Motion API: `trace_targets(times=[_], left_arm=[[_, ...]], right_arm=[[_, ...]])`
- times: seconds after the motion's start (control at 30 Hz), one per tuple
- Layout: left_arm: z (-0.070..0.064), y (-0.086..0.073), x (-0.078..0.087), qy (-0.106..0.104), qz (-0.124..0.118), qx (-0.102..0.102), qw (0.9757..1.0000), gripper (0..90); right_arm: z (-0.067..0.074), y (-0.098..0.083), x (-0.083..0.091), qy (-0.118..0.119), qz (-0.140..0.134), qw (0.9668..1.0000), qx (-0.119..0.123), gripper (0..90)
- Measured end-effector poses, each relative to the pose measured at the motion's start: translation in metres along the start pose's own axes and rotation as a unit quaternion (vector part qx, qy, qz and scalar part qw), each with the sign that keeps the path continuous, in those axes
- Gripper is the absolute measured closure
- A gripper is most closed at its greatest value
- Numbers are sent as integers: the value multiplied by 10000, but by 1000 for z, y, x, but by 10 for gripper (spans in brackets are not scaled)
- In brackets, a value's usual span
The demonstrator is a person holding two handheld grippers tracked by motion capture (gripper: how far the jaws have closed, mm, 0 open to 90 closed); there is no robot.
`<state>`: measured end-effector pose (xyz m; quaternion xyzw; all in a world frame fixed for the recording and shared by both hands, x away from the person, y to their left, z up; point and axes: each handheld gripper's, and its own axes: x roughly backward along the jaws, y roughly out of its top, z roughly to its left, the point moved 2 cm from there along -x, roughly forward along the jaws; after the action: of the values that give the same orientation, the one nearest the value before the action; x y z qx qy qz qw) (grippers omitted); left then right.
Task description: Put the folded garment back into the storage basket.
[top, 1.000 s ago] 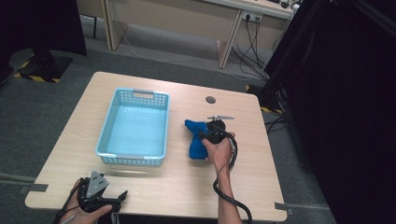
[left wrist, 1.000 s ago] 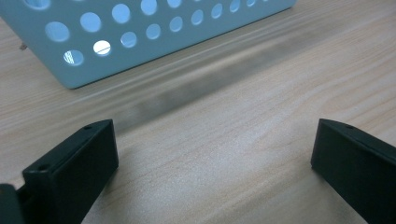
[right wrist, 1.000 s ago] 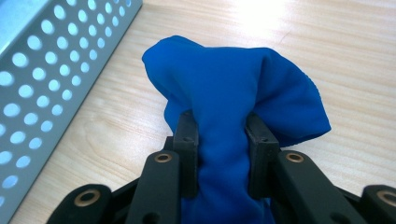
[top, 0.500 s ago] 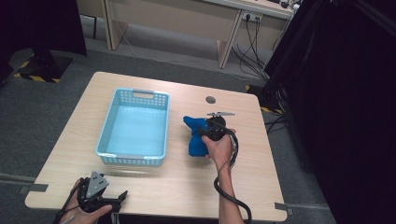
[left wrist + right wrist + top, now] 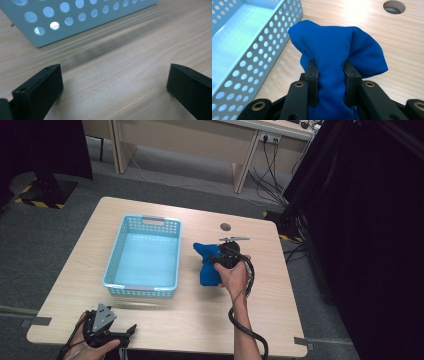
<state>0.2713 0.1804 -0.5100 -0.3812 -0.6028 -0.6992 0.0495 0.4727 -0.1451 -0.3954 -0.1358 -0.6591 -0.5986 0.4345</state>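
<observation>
1. Your right gripper (image 5: 222, 259) is clamped on the blue cloth (image 5: 207, 265); in the right gripper view its two jaws pinch the bunched cloth (image 5: 337, 52) from both sides, with fabric bulging out above the fingertips (image 5: 312, 72).
2. The cloth sits on the table (image 5: 280, 285) just to the right of the basket (image 5: 142, 287), near it but not touching in the high view.
3. In the right gripper view the basket's perforated wall (image 5: 262, 55) runs along the left side, and a round hole (image 5: 394, 6) in the tabletop lies beyond the cloth at upper right.
4. Your left gripper (image 5: 117, 332) rests at the near left edge of the table, well apart from the cloth, with your hand (image 5: 87, 350) around it.
5. Its jaws stand wide apart with bare wood between them in the left gripper view, and nothing is held.
6. The basket's near wall (image 5: 62, 22) lies just ahead of the left gripper (image 5: 115, 82).
7. The basket is upright and its light blue floor is bare.
</observation>
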Motion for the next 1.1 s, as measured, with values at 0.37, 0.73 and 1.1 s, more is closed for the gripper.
trace_targets(times=[0.37,0.73,1.1], left_arm=[[0,0,0,0,-3,-2,10000,0],[0,0,0,-1,-2,-5,10000,0],[0,0,0,-4,-6,-5,10000,0]], right_arm=[[8,8,6,65,-39,9999,74,711],[23,22,14,145,-118,9995,237,711],[33,35,20,217,-201,9992,277,711]])
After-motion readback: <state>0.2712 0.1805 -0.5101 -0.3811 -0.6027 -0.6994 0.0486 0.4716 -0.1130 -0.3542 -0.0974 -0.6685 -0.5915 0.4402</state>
